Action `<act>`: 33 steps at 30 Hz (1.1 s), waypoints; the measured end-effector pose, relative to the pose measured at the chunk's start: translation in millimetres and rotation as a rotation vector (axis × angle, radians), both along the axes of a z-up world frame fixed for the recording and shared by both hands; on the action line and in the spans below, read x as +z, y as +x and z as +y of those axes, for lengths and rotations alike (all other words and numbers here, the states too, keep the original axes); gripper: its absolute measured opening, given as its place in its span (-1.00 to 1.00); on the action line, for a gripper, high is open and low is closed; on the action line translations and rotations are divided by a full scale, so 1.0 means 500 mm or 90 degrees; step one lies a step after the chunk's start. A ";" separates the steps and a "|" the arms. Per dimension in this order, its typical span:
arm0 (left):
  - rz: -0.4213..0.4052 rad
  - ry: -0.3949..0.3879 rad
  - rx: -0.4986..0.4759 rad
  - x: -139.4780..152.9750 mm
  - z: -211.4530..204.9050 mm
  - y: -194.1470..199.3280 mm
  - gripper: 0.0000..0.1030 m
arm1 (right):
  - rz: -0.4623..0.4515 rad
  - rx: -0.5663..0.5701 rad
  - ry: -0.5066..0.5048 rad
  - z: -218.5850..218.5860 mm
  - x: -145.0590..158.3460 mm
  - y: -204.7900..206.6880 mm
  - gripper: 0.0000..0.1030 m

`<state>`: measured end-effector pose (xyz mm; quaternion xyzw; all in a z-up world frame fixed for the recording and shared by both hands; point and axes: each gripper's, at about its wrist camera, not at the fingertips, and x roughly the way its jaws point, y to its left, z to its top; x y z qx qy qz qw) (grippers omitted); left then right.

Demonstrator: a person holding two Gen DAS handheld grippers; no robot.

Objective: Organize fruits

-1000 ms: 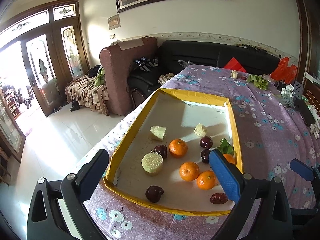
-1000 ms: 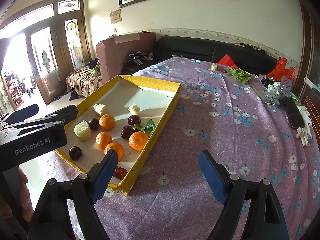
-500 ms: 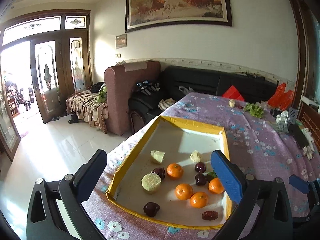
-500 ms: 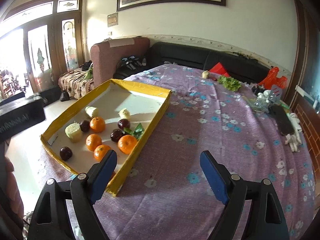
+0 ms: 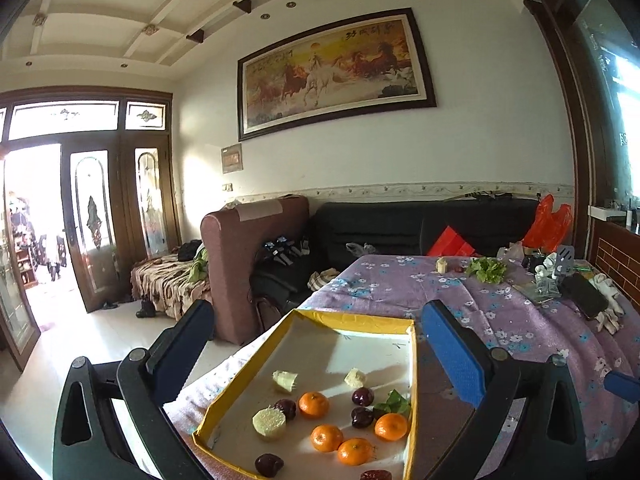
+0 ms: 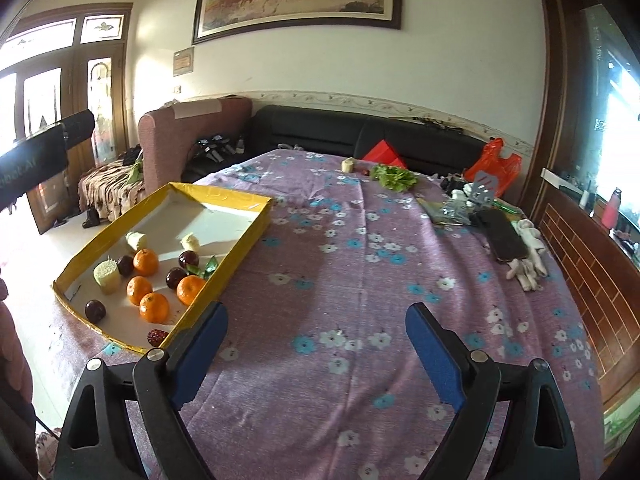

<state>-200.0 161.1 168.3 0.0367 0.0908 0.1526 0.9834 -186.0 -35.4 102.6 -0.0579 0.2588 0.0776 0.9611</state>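
Left tongs [image 5: 320, 354] lifted; tray [image 5: 352, 317]: four oranges [image 5: 314, 404], spread.

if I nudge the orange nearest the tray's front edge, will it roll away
Probably it rolls: the orange looks round and sits loose on the flat tray floor. It likely won't escape, since the raised yellow rim surrounds it. The rind looks firm, so open grippers should manage it without crushing.

you've got a black sofa [image 6: 360, 136] behind the floral tablecloth [image 6: 340, 280]. a horse painting [image 5: 332, 72] hangs above (framed, dark border).
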 end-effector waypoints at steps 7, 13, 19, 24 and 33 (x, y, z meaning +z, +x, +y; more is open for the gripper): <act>-0.003 -0.025 -0.054 -0.003 -0.026 0.012 1.00 | -0.013 -0.030 -0.033 -0.006 0.012 -0.010 0.84; 0.011 -0.048 -0.032 -0.012 0.017 0.015 1.00 | 0.010 -0.040 -0.017 -0.004 0.002 -0.001 0.85; -0.016 0.000 0.075 0.002 0.070 -0.046 1.00 | 0.026 0.016 0.042 0.032 -0.006 0.013 0.85; -0.041 0.015 0.136 0.024 0.101 -0.100 1.00 | 0.032 0.084 0.075 0.077 0.002 0.018 0.85; 0.036 -0.103 0.053 0.025 0.121 -0.055 1.00 | 0.022 0.143 0.055 0.116 -0.004 -0.012 0.85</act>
